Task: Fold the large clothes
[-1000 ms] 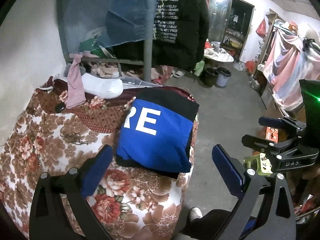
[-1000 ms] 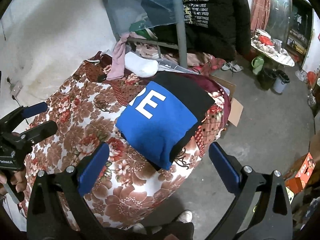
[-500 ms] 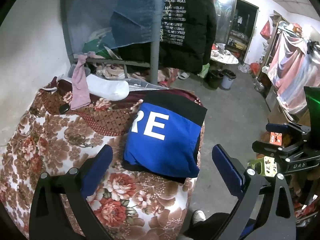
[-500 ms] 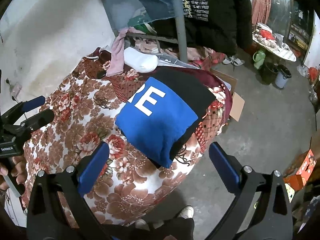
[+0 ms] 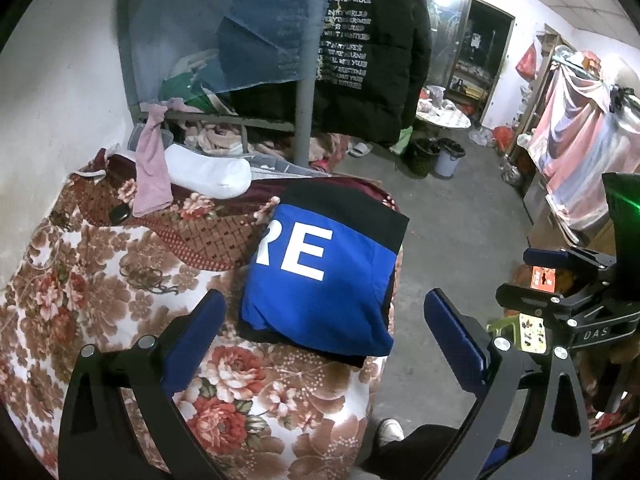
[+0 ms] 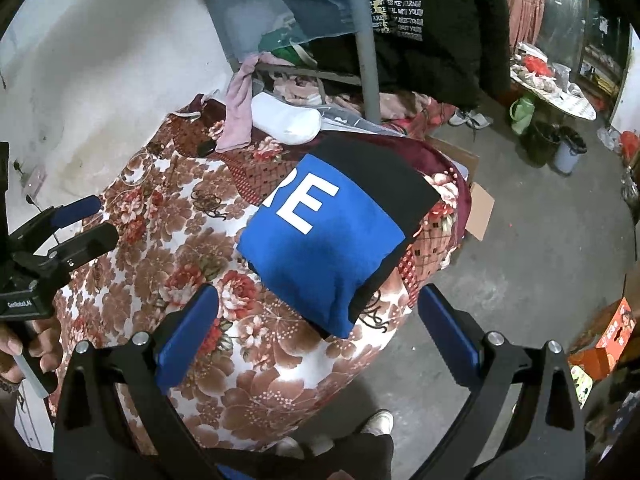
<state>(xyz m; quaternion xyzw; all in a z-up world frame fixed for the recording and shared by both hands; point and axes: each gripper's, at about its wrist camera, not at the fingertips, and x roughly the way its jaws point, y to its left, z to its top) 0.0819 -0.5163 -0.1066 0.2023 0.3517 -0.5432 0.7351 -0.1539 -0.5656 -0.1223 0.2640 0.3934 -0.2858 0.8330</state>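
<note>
Both claws, left (image 5: pixel 324 336) and right (image 6: pixel 318 330), hang spread and empty above the folded top (image 6: pixel 336 240) on the bed (image 6: pixel 168 248); judging the fold done, I'd only press the edges flat.

Folded garment (image 5: pixel 320 276) on bed (image 5: pixel 120 280) at its right edge, sock (image 5: pixel 208 172) behind it, bins (image 5: pixel 436 156) beyond on floor
</note>
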